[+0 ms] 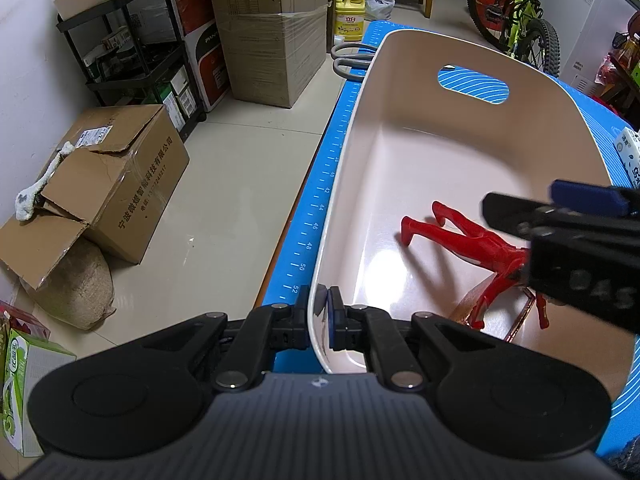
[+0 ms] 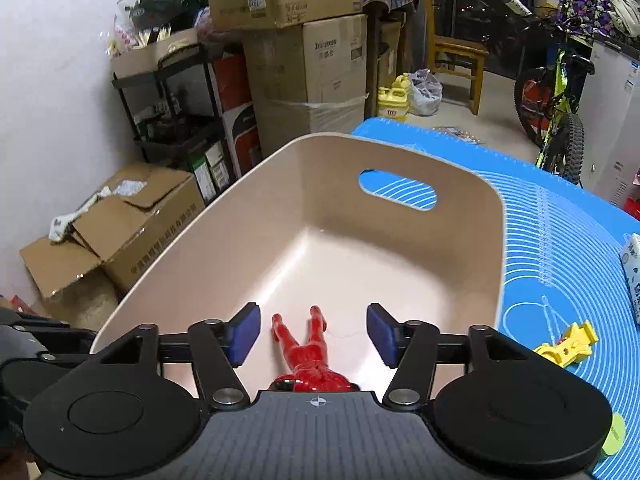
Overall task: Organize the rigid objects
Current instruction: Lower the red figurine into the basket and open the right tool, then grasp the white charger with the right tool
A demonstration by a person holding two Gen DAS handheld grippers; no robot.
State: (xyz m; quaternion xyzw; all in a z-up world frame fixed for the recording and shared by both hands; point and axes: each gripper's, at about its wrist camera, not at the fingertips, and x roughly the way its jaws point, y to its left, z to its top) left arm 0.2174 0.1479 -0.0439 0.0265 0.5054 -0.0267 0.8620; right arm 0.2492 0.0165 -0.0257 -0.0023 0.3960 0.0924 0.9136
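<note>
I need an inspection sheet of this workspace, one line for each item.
Surface: blue mat with white printed lines.
Job's things: beige bin on the mat; red figure lies inside it; yellow toy on the mat beside the bin.
Clutter: scissors behind the bin; small carton at the mat's edge.
Grippers: left gripper shut on the bin's rim; right gripper open above the figure.
Cables: nothing seen.
Surroundings: cardboard boxes, black shelf, bicycle.
</note>
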